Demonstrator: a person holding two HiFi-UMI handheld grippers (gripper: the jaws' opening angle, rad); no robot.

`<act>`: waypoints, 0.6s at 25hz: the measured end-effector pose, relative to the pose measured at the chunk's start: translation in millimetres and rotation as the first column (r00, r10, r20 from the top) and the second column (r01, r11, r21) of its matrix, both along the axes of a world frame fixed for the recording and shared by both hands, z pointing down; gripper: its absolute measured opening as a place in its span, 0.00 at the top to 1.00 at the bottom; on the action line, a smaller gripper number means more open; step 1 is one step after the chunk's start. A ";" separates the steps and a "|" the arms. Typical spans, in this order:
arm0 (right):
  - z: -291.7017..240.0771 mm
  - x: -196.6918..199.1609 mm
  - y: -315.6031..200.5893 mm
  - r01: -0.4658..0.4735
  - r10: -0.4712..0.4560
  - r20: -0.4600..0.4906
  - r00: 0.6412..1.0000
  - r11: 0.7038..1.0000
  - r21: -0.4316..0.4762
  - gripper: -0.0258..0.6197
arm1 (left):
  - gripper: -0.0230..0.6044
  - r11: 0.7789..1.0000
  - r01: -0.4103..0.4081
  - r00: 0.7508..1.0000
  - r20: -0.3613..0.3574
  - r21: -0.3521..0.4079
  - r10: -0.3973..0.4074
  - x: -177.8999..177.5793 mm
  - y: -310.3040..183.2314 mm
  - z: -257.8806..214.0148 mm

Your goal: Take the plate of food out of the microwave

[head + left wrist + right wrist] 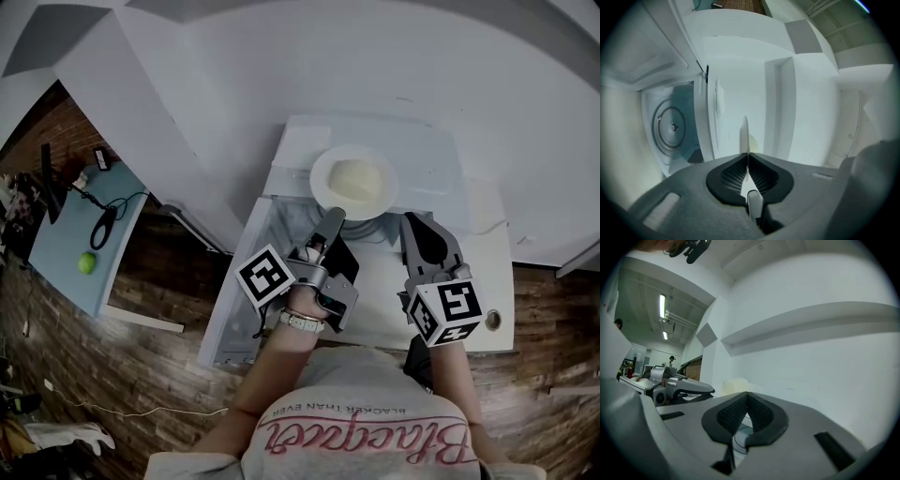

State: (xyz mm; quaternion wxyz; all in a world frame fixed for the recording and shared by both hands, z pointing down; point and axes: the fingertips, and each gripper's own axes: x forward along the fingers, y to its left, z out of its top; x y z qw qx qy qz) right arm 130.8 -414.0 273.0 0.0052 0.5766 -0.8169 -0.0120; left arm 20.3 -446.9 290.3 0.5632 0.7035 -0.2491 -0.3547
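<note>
A white plate (349, 178) with pale yellow food (356, 178) on it hangs above the white microwave (441, 178). My left gripper (336, 217) is shut on the plate's near rim. In the left gripper view the plate (744, 133) shows edge-on, clamped between the jaws of my left gripper (746, 154). The microwave's glass turntable (670, 126) is bare at the left of that view. My right gripper (412, 220) stands just right of the plate, its jaws closed tip to tip with nothing seen between them. The food (733, 385) rises behind my right gripper (747, 393).
The microwave door (234, 300) hangs open at the left. Further left stands a blue table (75, 234) with a green ball (87, 262) and cables on it, over a wooden floor. A white wall runs behind the microwave. A person (671, 359) stands far off.
</note>
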 end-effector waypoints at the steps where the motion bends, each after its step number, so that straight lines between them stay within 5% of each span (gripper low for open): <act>1: -0.5 -0.1 -0.8 -0.001 0.001 0.000 1.000 1.000 0.002 0.94 | 0.94 1.000 -0.001 1.000 -0.004 0.001 0.001 0.6 -1.4 -1.2; 15: -11.0 6.1 -11.7 -0.028 0.029 -0.042 0.999 0.999 0.022 0.94 | 0.94 0.999 -0.037 0.999 -0.005 0.021 0.037 20.0 -13.2 -10.4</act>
